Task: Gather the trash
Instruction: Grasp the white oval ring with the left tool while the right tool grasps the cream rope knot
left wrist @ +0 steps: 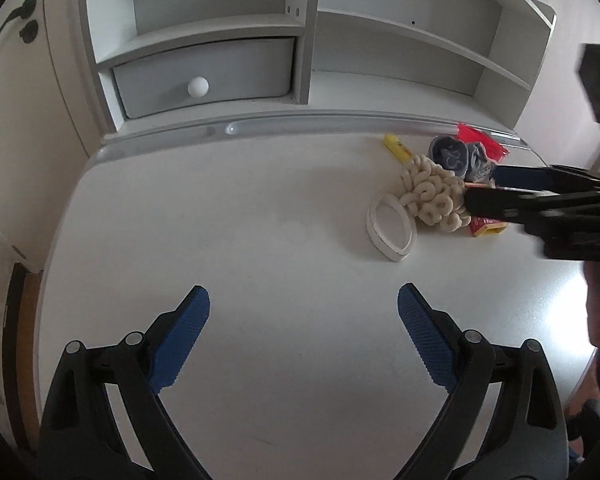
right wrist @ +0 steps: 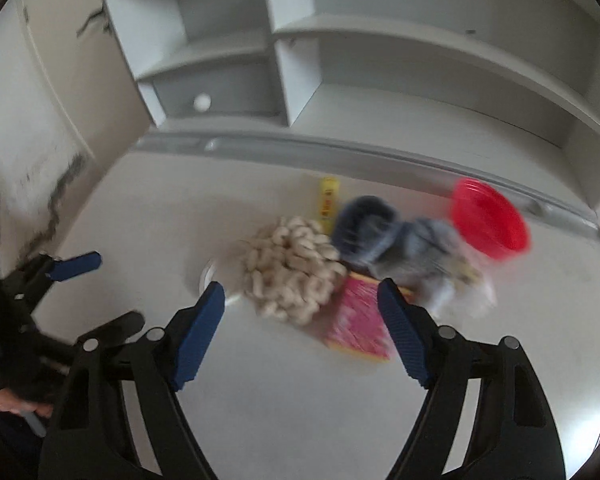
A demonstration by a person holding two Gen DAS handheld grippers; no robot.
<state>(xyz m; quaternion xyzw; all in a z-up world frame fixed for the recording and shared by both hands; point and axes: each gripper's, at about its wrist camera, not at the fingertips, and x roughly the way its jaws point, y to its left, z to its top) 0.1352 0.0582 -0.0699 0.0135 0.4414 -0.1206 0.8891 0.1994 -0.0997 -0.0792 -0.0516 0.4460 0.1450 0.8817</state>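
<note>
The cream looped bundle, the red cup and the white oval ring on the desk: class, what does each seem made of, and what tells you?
Cream looped bundle: seemingly soft yarn or cord, matte, with thick knitted-looking loops.
Red cup: likely plastic, a smooth, bright, evenly coloured wall, though blurred.
White oval ring: a thin rigid band, perhaps plastic or card; its look leaves this open.

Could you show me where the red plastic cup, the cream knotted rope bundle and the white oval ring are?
Red plastic cup (right wrist: 490,218): right wrist view, on its open mouth.
Cream knotted rope bundle (left wrist: 432,196): left wrist view, on the middle of its loops.
White oval ring (left wrist: 376,236): left wrist view, on its near-left rim.
</note>
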